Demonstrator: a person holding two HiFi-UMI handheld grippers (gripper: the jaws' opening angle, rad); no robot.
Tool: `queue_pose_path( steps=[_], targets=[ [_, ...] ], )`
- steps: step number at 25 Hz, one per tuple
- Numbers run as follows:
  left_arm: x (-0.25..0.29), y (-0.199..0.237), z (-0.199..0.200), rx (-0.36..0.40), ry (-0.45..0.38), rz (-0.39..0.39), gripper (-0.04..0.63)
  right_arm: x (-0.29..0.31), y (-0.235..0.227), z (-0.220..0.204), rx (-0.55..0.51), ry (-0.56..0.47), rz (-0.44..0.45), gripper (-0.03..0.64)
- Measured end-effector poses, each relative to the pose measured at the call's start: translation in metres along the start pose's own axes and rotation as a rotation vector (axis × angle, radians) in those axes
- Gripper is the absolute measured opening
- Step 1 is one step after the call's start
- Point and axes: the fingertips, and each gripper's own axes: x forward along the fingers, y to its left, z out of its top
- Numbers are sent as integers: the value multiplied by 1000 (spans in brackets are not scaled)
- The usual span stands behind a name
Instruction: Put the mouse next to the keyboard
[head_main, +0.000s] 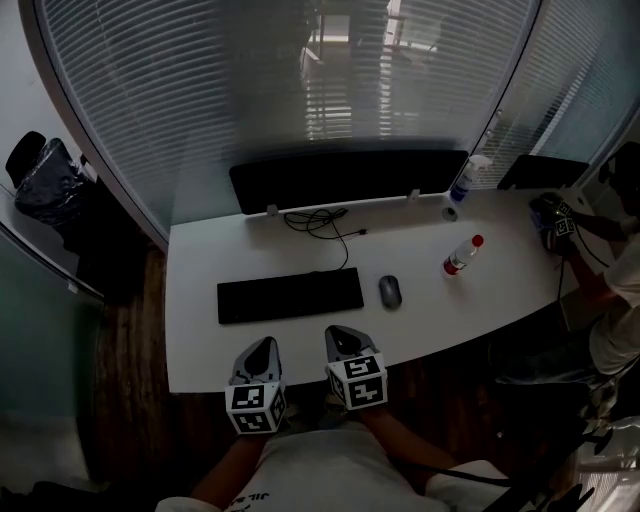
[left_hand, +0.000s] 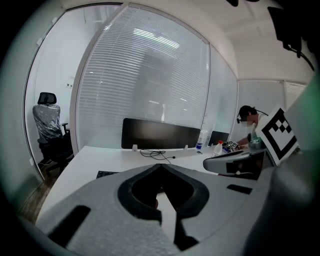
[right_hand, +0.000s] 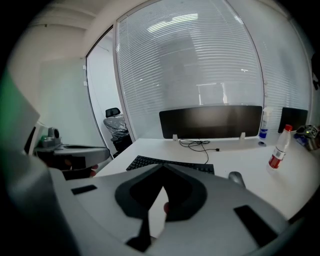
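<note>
A black keyboard (head_main: 290, 295) lies across the middle of the white desk (head_main: 200, 350). The grey mouse (head_main: 390, 292) rests on the desk just off the keyboard's right end. Both grippers hover at the desk's front edge, nearer me than the keyboard. My left gripper (head_main: 262, 348) is shut with nothing in it, below the keyboard's middle. To its right, my right gripper (head_main: 343, 338) is also shut and empty, short of the mouse and left of it. The right gripper view shows the keyboard (right_hand: 170, 164) and the mouse (right_hand: 236, 178) beyond the closed jaw tips (right_hand: 162, 166).
A dark monitor (head_main: 345, 178) stands at the desk's back with a black cable (head_main: 325, 222) in front of it. A red-capped bottle (head_main: 461, 256) lies right of the mouse; a spray bottle (head_main: 466, 178) stands further back. Another person (head_main: 610, 290) works at the right end.
</note>
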Motion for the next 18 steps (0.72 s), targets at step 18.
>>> queue_pose_path(
  steps=[18],
  targets=[
    [3,6,-3,-13,13,-8,5,1,3,-1,24,10,6,3]
  ],
)
